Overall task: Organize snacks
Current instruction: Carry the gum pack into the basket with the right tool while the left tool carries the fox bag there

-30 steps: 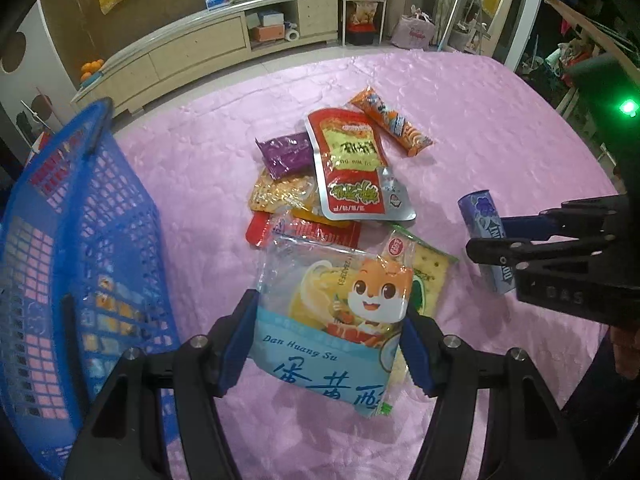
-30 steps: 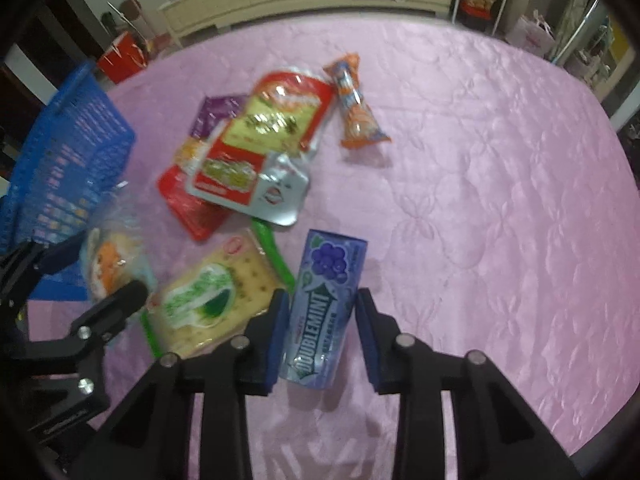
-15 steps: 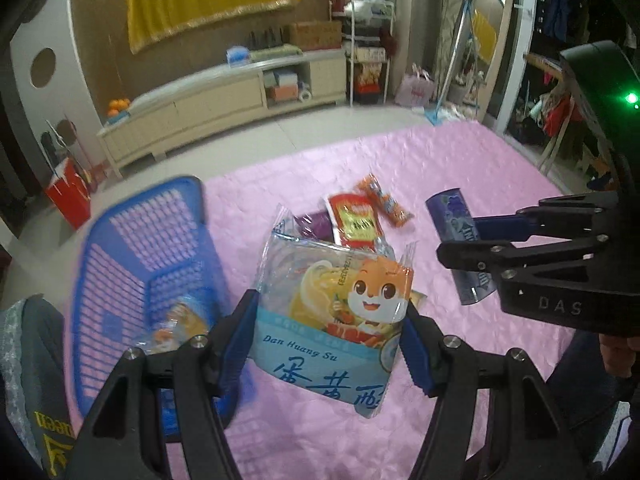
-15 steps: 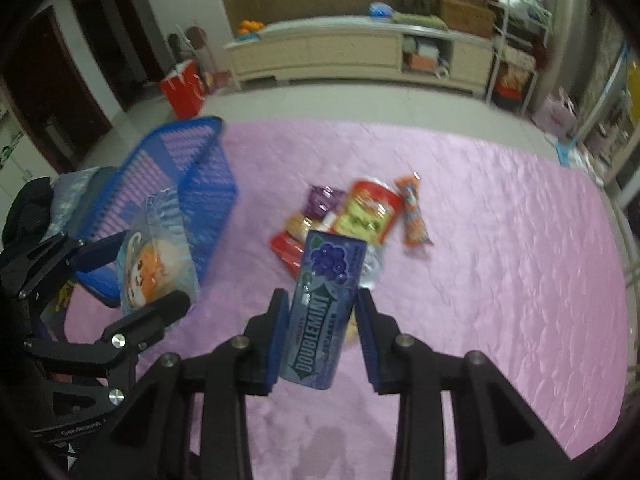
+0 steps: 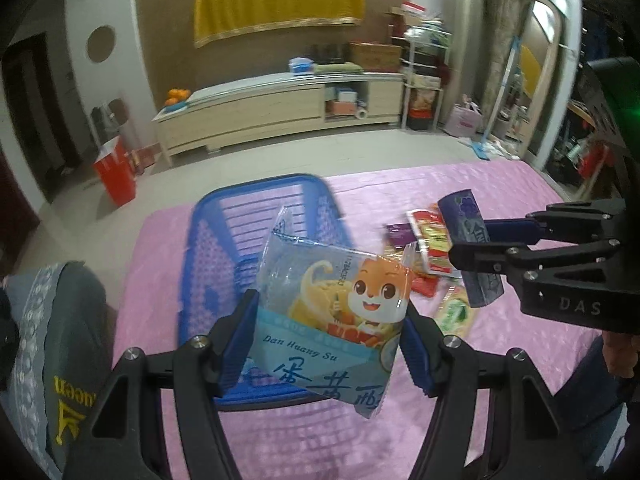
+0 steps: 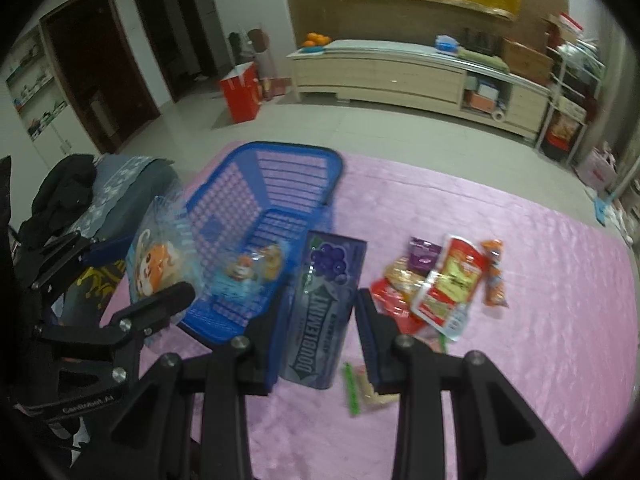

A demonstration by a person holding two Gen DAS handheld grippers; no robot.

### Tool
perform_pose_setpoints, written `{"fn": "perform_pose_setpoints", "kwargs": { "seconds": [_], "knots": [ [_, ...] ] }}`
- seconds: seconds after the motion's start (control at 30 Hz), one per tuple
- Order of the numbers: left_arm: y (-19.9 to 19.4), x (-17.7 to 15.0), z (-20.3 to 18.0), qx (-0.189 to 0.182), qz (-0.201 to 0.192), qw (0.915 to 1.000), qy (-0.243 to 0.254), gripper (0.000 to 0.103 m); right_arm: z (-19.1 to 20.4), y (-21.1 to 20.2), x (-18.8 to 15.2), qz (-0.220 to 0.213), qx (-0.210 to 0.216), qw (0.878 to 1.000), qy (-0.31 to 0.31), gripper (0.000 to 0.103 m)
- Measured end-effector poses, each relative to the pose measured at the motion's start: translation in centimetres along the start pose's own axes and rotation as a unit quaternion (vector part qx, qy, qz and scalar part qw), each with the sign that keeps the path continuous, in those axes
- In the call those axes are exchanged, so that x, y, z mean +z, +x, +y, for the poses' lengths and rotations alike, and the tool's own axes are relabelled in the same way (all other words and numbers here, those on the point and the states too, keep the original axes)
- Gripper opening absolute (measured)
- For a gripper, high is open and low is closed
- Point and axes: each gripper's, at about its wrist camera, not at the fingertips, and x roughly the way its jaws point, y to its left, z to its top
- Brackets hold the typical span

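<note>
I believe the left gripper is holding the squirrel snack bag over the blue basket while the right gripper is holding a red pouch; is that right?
Not quite: the right gripper holds a purple Doublemint gum pack, not a red pouch, as the right wrist view shows. The red pouch lies on the pink cloth. The rest stands: the left gripper holds the squirrel snack bag over the blue basket.

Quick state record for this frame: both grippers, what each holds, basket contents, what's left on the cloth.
left gripper: shut on blue squirrel packet, held above blue basket
right gripper: shut on Doublemint gum pack, lifted beside the basket
basket contents: one small snack packet
left on pink cloth: pile of snack packets, cracker pack
</note>
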Motion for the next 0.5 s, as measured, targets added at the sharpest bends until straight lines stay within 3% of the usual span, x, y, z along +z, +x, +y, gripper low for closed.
{"fn": "perform_pose_setpoints", "kwargs": {
  "seconds": [0.5],
  "knots": [
    [2.5,-3.0,7.1,0.015,0.039,0.9963,-0.075,0.064,5.9,6.3,1.7,0.044,0.029,0.997,-0.052,0.038]
  ]
}}
